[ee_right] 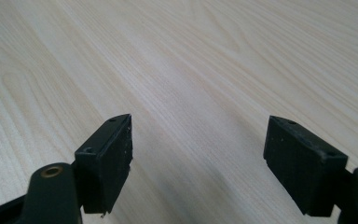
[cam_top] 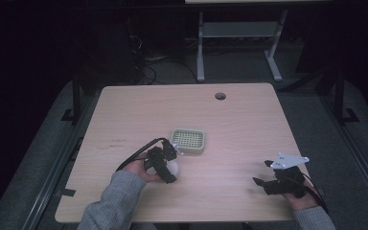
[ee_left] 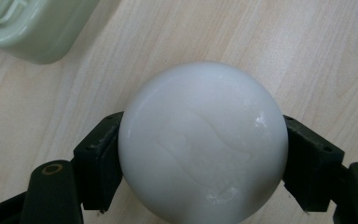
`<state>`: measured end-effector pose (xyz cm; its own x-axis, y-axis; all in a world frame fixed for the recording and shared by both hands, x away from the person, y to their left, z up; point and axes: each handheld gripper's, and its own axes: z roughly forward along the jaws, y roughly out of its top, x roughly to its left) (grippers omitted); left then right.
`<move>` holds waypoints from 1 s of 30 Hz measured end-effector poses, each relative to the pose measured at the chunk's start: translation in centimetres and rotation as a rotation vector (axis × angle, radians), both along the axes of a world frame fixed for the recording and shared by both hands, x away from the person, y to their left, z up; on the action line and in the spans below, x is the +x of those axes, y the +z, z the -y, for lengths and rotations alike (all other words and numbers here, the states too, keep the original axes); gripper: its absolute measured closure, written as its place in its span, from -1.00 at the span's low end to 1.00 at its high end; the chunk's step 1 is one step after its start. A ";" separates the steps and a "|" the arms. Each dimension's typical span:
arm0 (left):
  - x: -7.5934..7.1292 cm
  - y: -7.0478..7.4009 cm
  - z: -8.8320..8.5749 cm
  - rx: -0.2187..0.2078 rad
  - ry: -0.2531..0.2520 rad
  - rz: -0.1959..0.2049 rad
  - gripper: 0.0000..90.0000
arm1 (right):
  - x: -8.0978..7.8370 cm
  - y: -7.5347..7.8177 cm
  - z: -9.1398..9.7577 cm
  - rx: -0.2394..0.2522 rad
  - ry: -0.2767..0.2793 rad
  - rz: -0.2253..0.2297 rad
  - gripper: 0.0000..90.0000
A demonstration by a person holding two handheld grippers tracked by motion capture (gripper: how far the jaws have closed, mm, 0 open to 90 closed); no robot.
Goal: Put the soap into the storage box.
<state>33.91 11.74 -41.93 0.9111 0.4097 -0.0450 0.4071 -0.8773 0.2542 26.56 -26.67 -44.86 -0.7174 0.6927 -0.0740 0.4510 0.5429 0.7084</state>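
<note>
L gripper (cam_top: 168,166) is clamped on the white ball (ee_left: 203,142), low over the bench (cam_top: 230,120), just beside the green tray (cam_top: 189,141). Grab looks done; ball not yet in tray, prob. what's left. R gripper (ee_right: 198,163) idle w/ jaws apart, nothing between.

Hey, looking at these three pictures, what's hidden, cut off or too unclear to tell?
- White ball: its underside is hidden by its own bulk in the left gripper view, so table contact is unclear.
- Green tray: cut off by that view's top-left edge.
- Left gripper: small and dark in the high view; its grip is unreadable there.
</note>
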 end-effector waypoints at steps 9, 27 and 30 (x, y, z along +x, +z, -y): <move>0.8 0.8 0.3 -0.001 -0.002 0.003 -0.47 | 0.0 0.1 -0.3 0.002 0.007 0.000 -0.49; 2.8 1.8 1.0 0.006 -0.007 -0.012 -0.47 | 0.0 0.1 -0.4 0.005 0.009 0.003 -0.49; 3.2 1.9 1.3 0.010 -0.005 -0.013 -0.47 | 0.0 0.1 -0.4 0.012 0.006 0.002 -0.49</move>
<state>37.11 10.42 -39.99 0.9126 0.4054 -0.0527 0.4057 -0.8818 0.2406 26.52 -26.29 -44.73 -0.7213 0.6893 -0.0678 0.4462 0.5372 0.7158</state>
